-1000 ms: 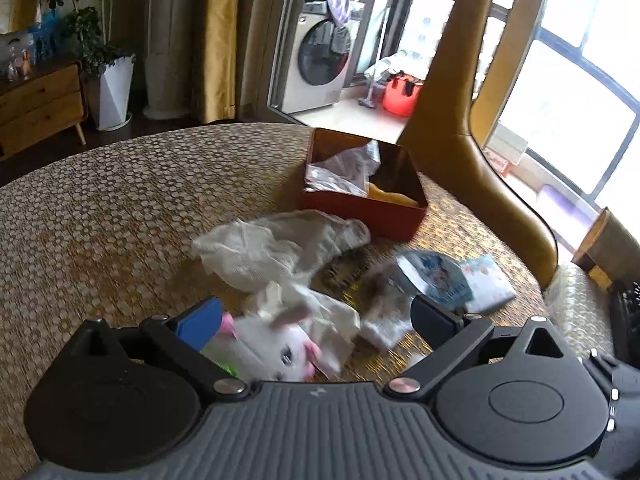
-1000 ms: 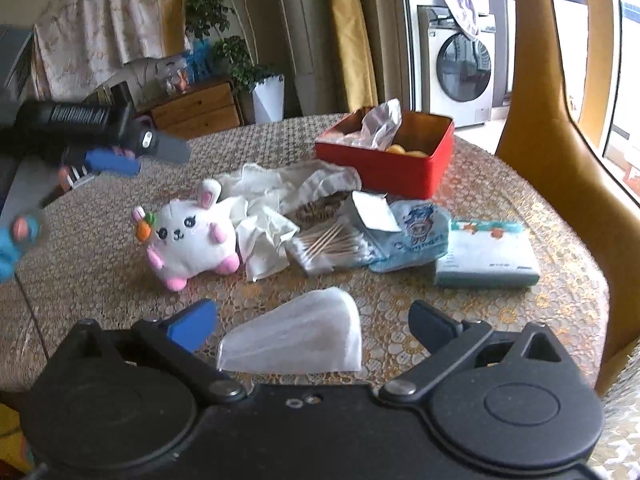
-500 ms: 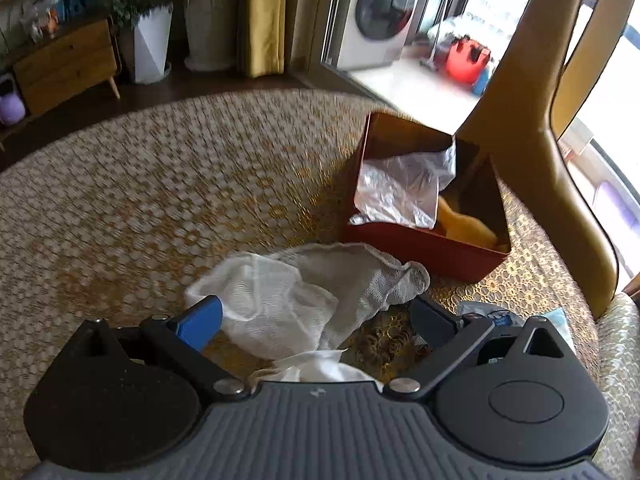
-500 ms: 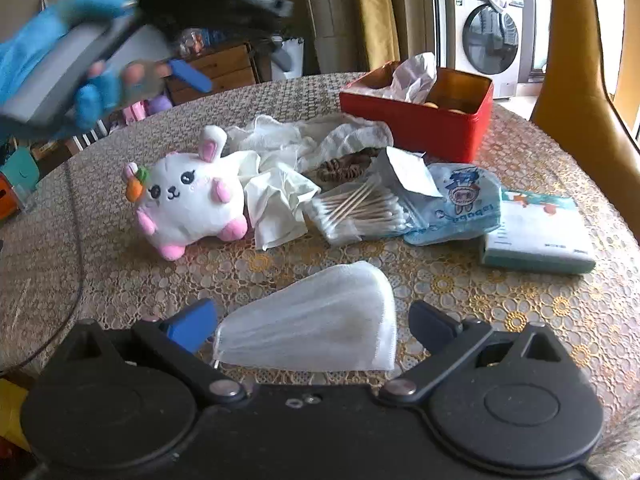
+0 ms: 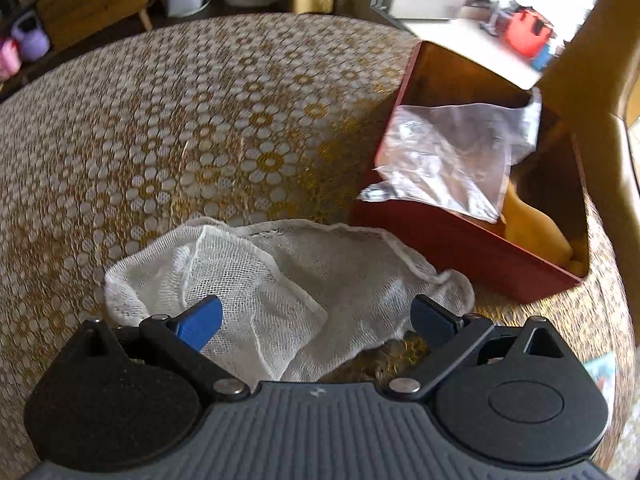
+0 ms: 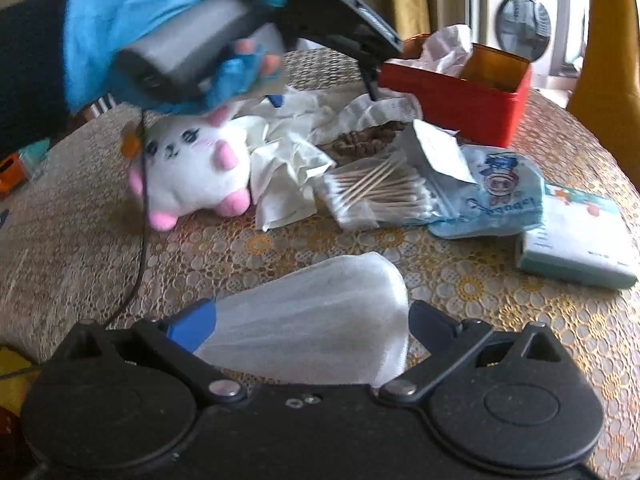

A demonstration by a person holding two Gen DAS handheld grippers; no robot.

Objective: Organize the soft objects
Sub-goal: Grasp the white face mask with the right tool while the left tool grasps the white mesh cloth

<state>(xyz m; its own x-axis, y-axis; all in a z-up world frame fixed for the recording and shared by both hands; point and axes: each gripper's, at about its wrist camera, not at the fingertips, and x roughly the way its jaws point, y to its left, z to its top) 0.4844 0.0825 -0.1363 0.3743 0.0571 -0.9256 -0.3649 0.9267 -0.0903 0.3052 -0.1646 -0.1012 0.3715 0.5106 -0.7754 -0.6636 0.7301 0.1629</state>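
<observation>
My left gripper point(image 5: 316, 316) is open, low over a white mesh cloth point(image 5: 280, 280) on the table, just before a red box point(image 5: 472, 248) that holds crumpled plastic point(image 5: 448, 160) and something yellow. In the right wrist view the left gripper point(image 6: 324, 92) hangs over that cloth point(image 6: 360, 112), held by a blue-gloved hand point(image 6: 160, 28). My right gripper point(image 6: 312, 320) is open with a white mesh pouch point(image 6: 312, 320) lying between its fingers. A white plush bunny point(image 6: 192, 168) lies at the left.
On the patterned tablecloth point(image 6: 500, 288) lie crumpled white tissue point(image 6: 284, 172), a bag of cotton swabs point(image 6: 380, 196), a blue printed packet point(image 6: 496, 192) and a tissue pack point(image 6: 576, 240). The red box point(image 6: 460, 92) stands behind. A yellow chair back point(image 5: 592, 32) rises at the right.
My left gripper has moved forward past the bunny and down over the mesh cloth, toward the red box. The right gripper has crept closer to the pouch.
</observation>
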